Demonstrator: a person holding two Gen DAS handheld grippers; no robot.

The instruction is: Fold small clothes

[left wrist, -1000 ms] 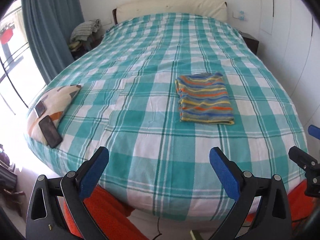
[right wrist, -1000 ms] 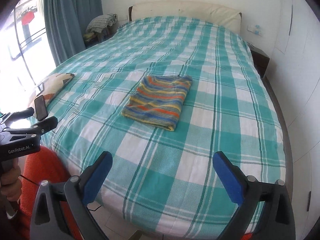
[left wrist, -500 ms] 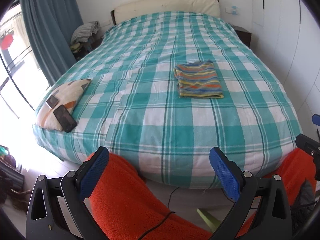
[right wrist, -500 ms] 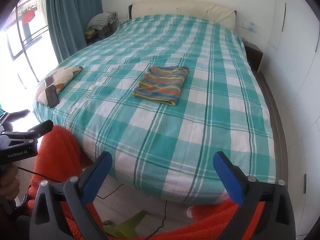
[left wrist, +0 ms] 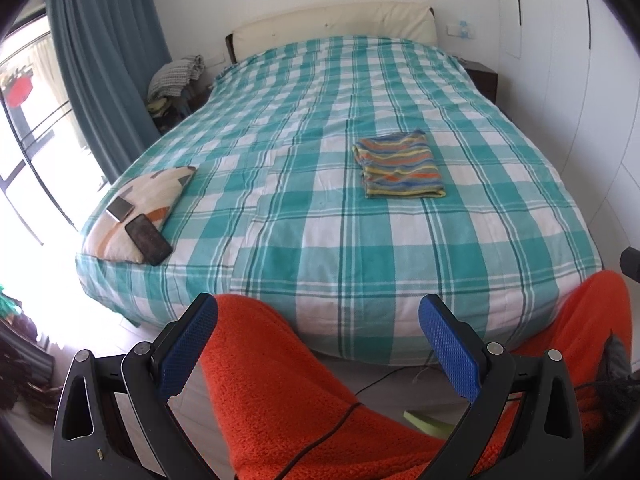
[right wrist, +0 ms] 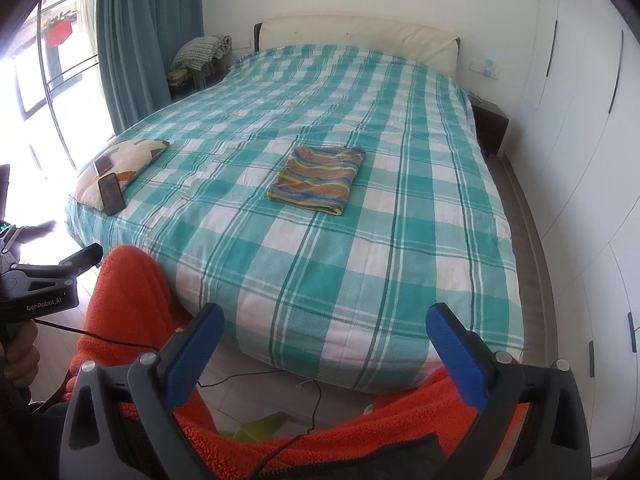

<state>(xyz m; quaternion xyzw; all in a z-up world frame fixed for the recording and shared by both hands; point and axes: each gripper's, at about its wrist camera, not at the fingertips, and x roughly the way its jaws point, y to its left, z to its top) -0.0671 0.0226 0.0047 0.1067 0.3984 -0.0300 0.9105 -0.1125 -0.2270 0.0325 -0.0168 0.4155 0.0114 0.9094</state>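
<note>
— Both grippers have pulled well back from the bed since a second ago; the person's orange-clad knees now fill the bottom of each view.

— Left wrist view first: the left gripper point(left wrist: 318, 344) has its jaws wide apart, holding nothing, over the orange trousers point(left wrist: 288, 392). The striped garment point(left wrist: 400, 165) lies folded into a neat rectangle on the checked bed point(left wrist: 360, 264), well apart from the jaws.

— Risks?

— A phone point(left wrist: 148, 239) sits on the cushion point(left wrist: 140, 204) at the bed's left corner, hanging over its edge. A tug on the cover could tip it off, I'd say.

— And the right wrist view?

— Same story: the right gripper point(right wrist: 324, 344) spread wide, empty, the garment far ahead. A black cable point(right wrist: 120, 342) trails across the knee from the left gripper's handle. Reaching forward again could snag it, and a careless jab could undo that fold.
</note>
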